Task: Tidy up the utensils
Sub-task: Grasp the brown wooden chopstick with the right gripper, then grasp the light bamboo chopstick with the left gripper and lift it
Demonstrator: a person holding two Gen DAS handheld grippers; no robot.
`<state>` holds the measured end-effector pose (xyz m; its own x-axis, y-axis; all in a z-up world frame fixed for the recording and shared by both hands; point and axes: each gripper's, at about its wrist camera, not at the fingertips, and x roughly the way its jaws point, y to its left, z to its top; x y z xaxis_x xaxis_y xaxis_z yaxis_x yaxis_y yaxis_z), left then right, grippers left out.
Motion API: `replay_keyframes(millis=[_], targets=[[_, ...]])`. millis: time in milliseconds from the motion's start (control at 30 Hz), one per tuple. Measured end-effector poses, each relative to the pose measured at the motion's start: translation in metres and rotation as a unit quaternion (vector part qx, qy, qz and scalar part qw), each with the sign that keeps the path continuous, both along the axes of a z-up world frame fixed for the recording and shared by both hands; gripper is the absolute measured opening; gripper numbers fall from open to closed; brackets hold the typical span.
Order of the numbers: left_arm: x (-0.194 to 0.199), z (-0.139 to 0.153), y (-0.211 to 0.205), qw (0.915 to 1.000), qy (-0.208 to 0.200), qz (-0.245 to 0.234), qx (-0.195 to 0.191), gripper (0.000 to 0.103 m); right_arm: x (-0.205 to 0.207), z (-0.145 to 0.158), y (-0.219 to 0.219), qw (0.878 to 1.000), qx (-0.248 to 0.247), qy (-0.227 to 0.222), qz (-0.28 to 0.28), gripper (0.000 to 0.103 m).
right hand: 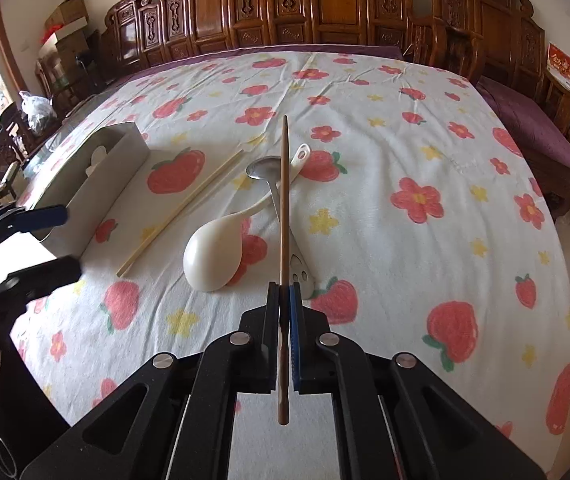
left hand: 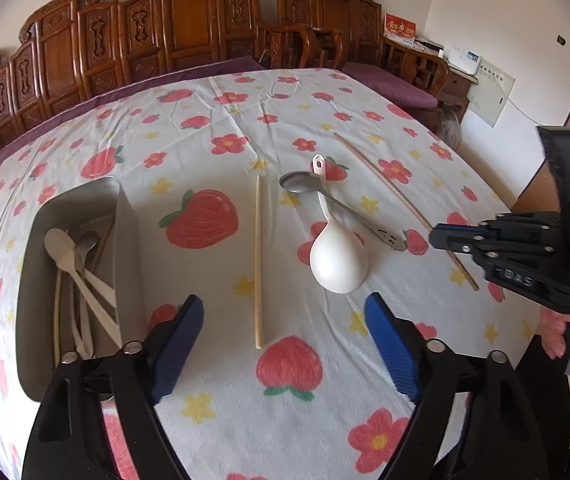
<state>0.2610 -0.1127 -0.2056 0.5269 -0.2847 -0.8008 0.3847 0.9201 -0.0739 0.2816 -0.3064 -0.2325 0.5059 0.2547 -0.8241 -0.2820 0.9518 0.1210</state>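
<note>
Right gripper (right hand: 285, 292) clamped on brown chopstick (right hand: 284, 200), long axis pointing straight ahead, left gripper (left hand: 285, 312) apart

Your left wrist camera looks forward between its spread fingers, low over the strawberry-print tablecloth (left hand: 213, 128), facing the carved wooden screen (left hand: 181, 20), the metal tray (left hand: 125, 220) close at its left. Your right wrist camera sits low over the cloth too, facing the same screen from farther right. Both views share the white ladle (left hand: 339, 256) (right hand: 215, 254), steel spoon (left hand: 305, 184) (right hand: 263, 170) and pale chopstick (left hand: 259, 260) (right hand: 181, 212), and each sees the other gripper at its edge.
</note>
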Motion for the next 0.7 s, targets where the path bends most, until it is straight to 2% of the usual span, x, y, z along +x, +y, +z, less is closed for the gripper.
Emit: replay_keyframes(millis=[67,200,267,433,700], targets=[[0.007,-0.003,-0.005,1.0000,0.005,0.000,0.005,0.069,-0.004,0.004,-0.004,1.000,0.004,-0.004,0.001,0.006],[0.020,-0.010,-0.015,0.9997,0.017,-0.005,0.019,0.051,-0.005,0.007,-0.007,1.000,0.005,-0.009,0.007,0.006],[0.028,-0.016,-0.019,0.9993,0.028,-0.005,0.025,0.033,-0.004,0.010,-0.009,1.000,0.006,-0.012,0.009,0.006],[0.045,-0.030,-0.025,0.9980,0.045,0.001,0.044,0.022,-0.003,0.016,-0.019,1.000,0.022,-0.013,0.002,0.006],[0.070,-0.045,-0.028,0.9946,0.061,0.026,0.081,0.021,-0.001,0.019,-0.024,0.999,0.032,-0.014,-0.001,0.006]])
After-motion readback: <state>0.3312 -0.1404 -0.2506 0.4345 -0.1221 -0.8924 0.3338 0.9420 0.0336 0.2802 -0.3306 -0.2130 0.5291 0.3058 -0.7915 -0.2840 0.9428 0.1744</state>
